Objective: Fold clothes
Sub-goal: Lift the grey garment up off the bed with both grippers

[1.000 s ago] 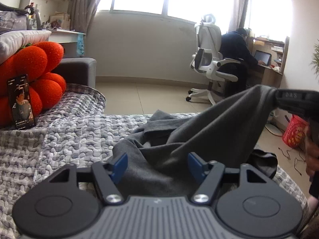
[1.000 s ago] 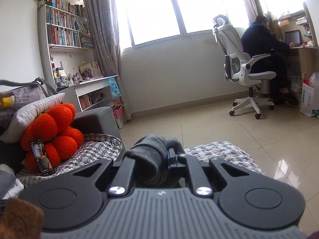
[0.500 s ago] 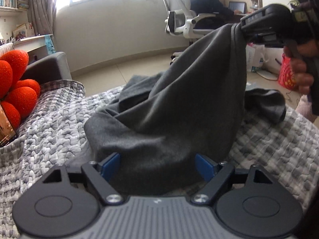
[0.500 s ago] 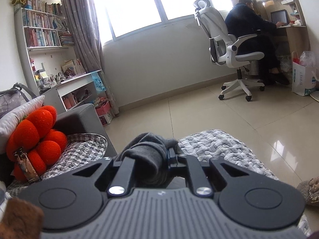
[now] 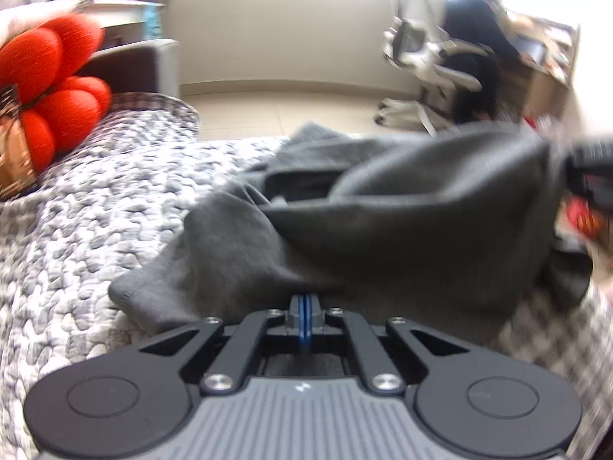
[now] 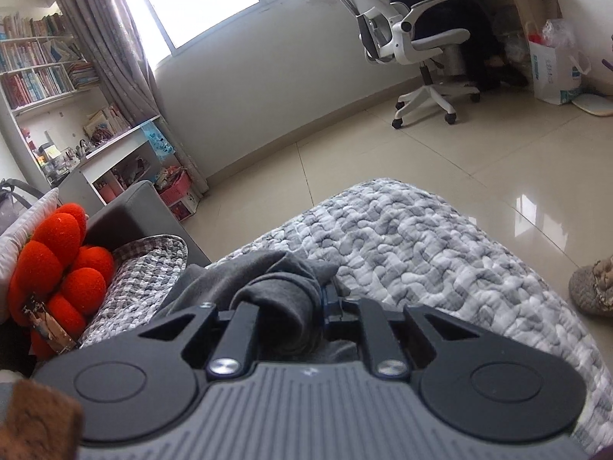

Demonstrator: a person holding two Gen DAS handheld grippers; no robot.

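Left wrist view: the left claw (image 5: pixel 305 308) is clenched on an edge of the grey garment (image 5: pixel 402 230), which drapes over the grey patterned bed cover (image 5: pixel 95 207) up toward the right claw (image 6: pixel 295 303), itself pinching a bunched fold of the cloth; farther off sit an orange plush cushion (image 5: pixel 57 76) and a white office chair (image 6: pixel 402 38)

Dark grey matt knit-cloth garment (image 5: pixel 402 230), soft and creased. Grey-and-white pebble-textured quilted bedcover (image 5: pixel 95 222), bumpy; orange fuzzy plush cushion (image 6: pixel 65 268) at nine o'clock. Cream glossy floor tiles (image 6: pixel 498 161), reflective.
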